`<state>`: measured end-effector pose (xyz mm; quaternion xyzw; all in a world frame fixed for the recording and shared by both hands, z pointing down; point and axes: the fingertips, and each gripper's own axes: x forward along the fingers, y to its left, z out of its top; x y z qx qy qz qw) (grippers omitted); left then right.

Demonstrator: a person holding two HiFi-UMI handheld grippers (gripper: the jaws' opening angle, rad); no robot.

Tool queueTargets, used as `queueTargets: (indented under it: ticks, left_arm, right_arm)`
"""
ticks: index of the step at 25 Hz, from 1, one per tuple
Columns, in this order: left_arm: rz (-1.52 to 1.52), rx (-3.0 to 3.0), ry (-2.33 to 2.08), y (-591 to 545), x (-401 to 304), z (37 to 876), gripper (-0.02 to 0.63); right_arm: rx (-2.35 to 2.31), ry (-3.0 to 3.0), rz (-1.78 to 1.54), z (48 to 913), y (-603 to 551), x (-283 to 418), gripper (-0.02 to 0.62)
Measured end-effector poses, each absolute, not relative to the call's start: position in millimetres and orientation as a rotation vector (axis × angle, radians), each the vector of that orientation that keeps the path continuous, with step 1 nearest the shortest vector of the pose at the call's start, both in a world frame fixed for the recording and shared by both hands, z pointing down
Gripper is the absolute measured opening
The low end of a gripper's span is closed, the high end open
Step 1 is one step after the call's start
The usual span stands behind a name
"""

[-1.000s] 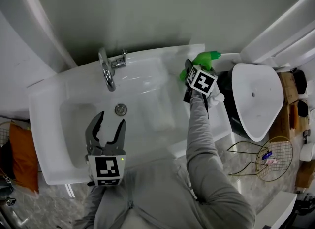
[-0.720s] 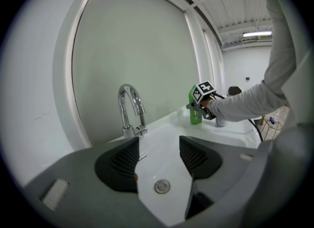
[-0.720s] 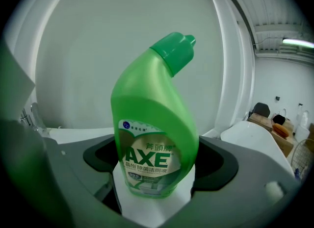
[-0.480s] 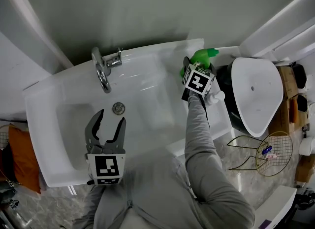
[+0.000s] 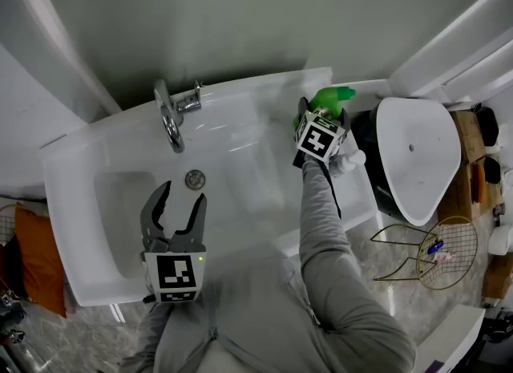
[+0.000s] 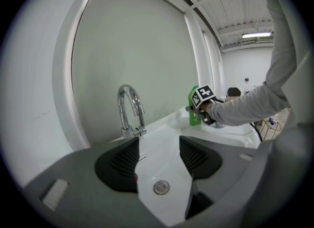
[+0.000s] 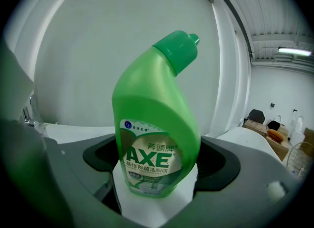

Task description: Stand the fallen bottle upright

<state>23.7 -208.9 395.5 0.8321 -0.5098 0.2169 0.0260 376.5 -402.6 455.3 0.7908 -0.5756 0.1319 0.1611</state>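
Right tongs [image 5: 308, 116] clamp the green bottle [image 7: 157, 124], upright on the sink's [image 5: 80, 227] far right ledge; left tongs [image 5: 174, 203] gape empty; next, release gently.

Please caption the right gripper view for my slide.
Right gripper holds a green plastic bent-neck bottle upright.

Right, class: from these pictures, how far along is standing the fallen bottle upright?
Done: the green bottle stands upright on the sink ledge, cap up. In hand: the right gripper has its fingers closed on the bottle's sides. Left to do: probably just let go and back away. The left gripper is open over the basin, holding nothing.
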Motion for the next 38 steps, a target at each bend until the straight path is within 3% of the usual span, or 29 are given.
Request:
queueTargets:
  ticks: [18,31,38]
  left_arm:
    - [0.632,2.627,-1.552,-200,32,387,0.298]
    - [0.605,2.746,-1.440,-178,50,374,0.298]
    - [0.586,2.831,-1.314,-168,72,375,0.298]
  right_arm:
    - [2.397,-1.764,0.142,379,-372,349,0.449]
    - [2.293,-2.014,0.049,356,-281,284,0.448]
    - [2.344,-2.033,0.078,348,-219,288,0.448]
